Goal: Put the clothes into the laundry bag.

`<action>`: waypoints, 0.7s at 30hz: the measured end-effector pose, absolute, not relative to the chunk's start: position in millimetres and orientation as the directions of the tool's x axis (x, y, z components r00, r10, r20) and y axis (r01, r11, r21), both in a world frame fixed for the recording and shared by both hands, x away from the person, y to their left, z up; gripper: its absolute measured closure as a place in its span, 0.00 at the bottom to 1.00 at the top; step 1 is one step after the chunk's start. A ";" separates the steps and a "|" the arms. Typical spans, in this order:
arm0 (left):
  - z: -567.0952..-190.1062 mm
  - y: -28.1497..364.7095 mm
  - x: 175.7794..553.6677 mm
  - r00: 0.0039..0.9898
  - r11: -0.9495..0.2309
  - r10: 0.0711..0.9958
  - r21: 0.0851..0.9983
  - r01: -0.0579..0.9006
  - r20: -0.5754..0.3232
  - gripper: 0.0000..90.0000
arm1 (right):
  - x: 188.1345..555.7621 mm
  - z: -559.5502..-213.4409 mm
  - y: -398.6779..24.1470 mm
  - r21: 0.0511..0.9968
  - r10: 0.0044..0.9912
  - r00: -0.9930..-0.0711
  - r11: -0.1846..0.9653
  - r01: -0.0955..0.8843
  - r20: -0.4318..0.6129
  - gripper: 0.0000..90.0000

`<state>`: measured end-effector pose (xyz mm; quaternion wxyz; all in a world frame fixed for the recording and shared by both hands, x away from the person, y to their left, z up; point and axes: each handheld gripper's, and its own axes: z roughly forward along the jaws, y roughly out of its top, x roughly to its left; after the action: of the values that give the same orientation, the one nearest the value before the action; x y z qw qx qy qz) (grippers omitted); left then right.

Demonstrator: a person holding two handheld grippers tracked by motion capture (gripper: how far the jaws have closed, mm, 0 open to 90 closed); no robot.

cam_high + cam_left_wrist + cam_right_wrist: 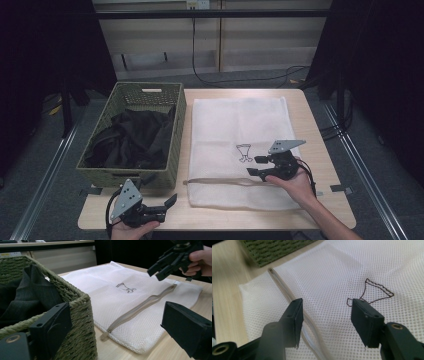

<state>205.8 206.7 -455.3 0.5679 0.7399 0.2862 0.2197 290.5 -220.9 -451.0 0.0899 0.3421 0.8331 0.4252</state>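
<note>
One green basket [131,135] flanks white mesh bag [240,127].

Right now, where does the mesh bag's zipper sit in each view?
High view: zipper runs across the mesh bag's near edge, left of the right gripper.
Left gripper view: diagonal, centre.
Right gripper view: from upper left down between the jaws.
Shared landmark: the embroidered outline.

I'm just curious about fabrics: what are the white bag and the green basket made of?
The white bag looks like fine synthetic mesh: tiny regular holes, matte, with a beige zipper. The green basket appears woven from twisted cord, perhaps paper rope or seagrass; its braided, dull texture suggests that.
</note>
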 end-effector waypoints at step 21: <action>-454.4 206.6 204.6 0.748 -0.216 0.664 0.963 0.163 0.023 0.10 | 298.6 -494.1 -197.5 0.627 0.634 -0.771 0.575 0.525 0.064 0.46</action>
<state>204.6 206.6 -454.4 0.5617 0.7472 0.2765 0.2229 298.6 -197.5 -494.1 0.0841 0.3278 0.8835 0.3239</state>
